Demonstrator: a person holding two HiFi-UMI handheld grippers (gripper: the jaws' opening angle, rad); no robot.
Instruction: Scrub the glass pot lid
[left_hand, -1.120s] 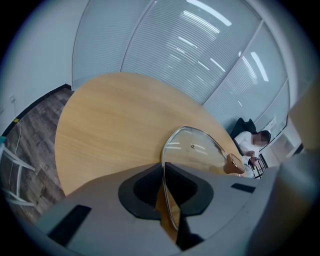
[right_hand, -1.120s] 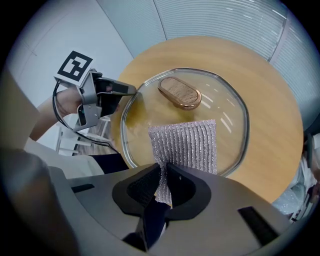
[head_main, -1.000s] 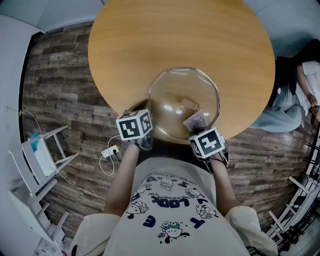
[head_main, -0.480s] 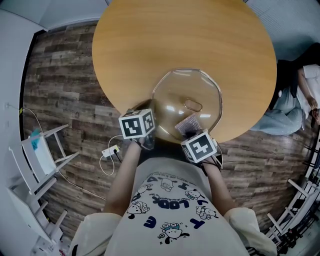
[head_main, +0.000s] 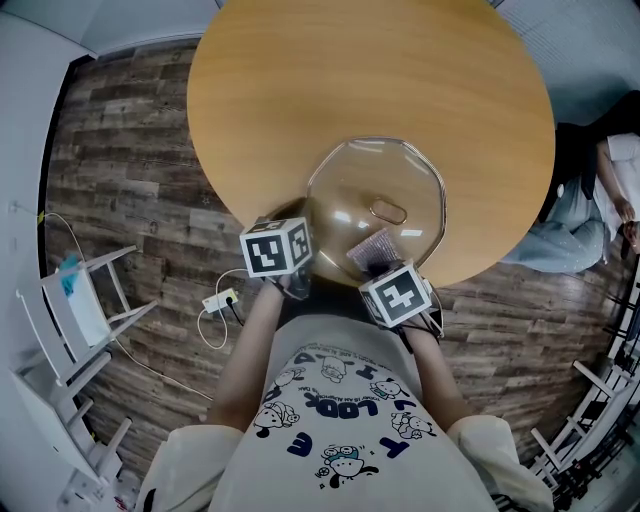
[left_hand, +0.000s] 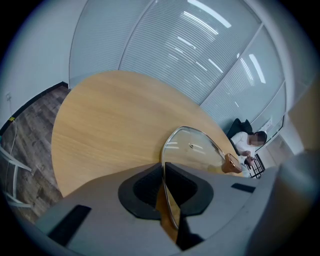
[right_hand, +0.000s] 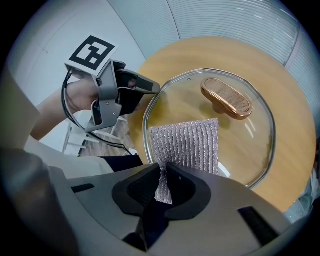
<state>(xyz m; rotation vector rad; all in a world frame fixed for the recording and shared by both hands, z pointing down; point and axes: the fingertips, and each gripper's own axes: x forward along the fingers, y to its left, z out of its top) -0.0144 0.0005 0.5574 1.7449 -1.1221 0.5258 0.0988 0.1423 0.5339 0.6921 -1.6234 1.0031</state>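
I have the left gripper (left_hand: 162, 175) clamped on the rim of the glass pot lid (head_main: 375, 205). In the left gripper view the lid's metal edge runs straight through the jaws, which pinch it from both sides. The lid sits at the near edge of the round wooden table (head_main: 350, 80), handle side up, with its near rim overhanging the edge towards me. I can't tell whether the far rim touches the tabletop.

The right gripper (right_hand: 164, 175) is closed on a silver mesh scrub pad (right_hand: 187, 145), with the lower end of the pad bunched between the jaws. The rest of the pad lies flat on the top of the glass, on the near-left part of the lid. The copper-coloured lid handle (right_hand: 226, 97) is just beyond the pad and not touching it.

Off the table, a white rack (head_main: 80, 300) stands on the wood-plank floor (head_main: 120, 150) to my left. A white power strip with its cable (head_main: 218, 303) lies near it.
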